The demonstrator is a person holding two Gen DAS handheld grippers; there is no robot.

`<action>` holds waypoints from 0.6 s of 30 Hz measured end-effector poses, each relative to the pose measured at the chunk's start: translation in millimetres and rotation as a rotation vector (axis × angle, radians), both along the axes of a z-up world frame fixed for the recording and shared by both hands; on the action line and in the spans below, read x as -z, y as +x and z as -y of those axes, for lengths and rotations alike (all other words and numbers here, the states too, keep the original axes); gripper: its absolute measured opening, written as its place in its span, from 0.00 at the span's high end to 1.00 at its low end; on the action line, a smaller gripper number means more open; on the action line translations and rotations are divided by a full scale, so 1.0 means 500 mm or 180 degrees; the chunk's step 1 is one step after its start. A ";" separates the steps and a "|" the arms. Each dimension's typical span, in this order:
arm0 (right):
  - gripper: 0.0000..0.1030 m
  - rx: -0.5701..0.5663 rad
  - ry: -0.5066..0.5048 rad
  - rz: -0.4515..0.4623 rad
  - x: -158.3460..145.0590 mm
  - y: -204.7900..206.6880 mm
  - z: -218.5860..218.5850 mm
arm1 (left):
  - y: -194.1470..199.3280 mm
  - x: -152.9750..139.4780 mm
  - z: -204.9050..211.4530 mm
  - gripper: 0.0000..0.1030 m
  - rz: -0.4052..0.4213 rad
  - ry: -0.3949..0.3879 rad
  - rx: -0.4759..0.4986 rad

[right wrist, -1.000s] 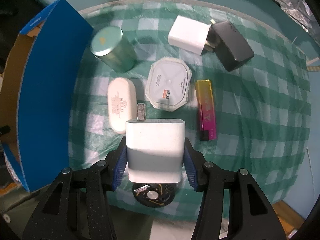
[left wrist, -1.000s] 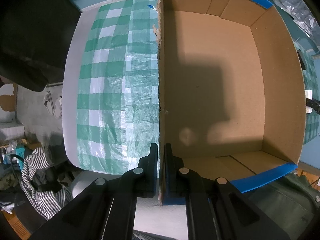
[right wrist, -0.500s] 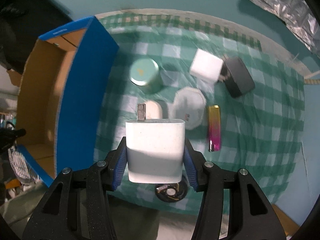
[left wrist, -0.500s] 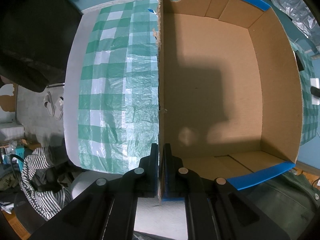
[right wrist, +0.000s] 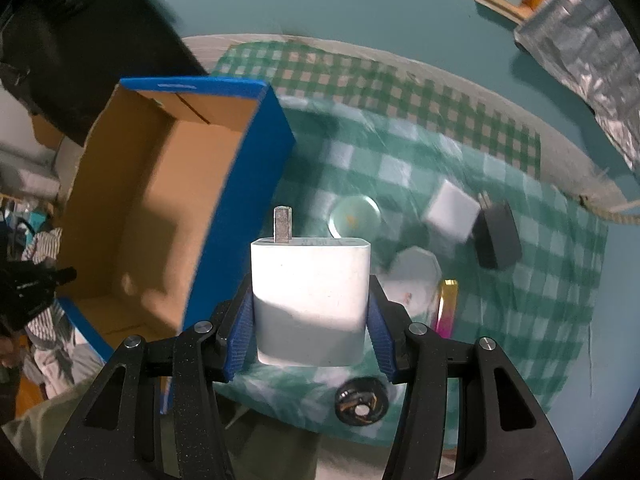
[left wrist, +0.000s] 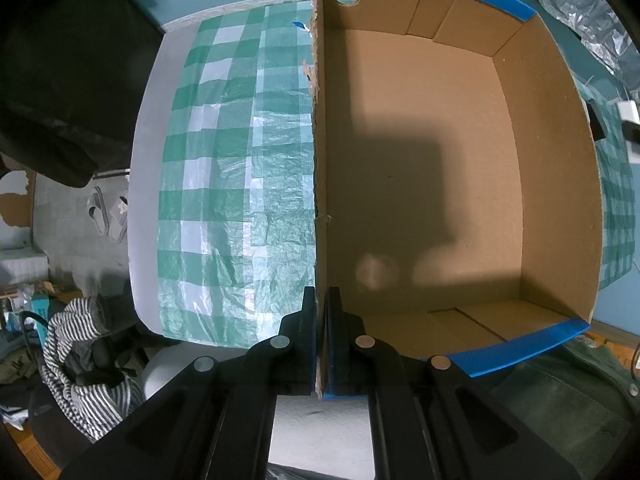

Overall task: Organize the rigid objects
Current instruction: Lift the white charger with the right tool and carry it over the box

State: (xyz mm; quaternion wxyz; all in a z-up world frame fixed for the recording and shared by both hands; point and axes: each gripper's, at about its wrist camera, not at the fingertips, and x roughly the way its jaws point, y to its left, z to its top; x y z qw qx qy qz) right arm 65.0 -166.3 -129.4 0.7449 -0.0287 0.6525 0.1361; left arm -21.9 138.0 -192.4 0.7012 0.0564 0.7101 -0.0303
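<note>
The box (left wrist: 420,168) is empty, its wall pinched by the clenched left gripper (left wrist: 319,312). A white charger (right wrist: 310,300) is grasped in the right gripper (right wrist: 310,312) above the cloth (right wrist: 520,280); several items remain unpacked

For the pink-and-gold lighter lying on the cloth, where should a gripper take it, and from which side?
Grip the lighter across its two long narrow sides near mid-length, coming straight down from above. It lies flat, slim and elongated; the white octagonal case sits close on one side, so clearance there looks tight.
</note>
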 end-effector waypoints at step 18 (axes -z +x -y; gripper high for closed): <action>0.50 -0.0484 0.0043 -0.0013 0.019 0.100 -0.182 | 0.001 -0.001 -0.011 0.96 -0.0012 -0.0102 -0.0097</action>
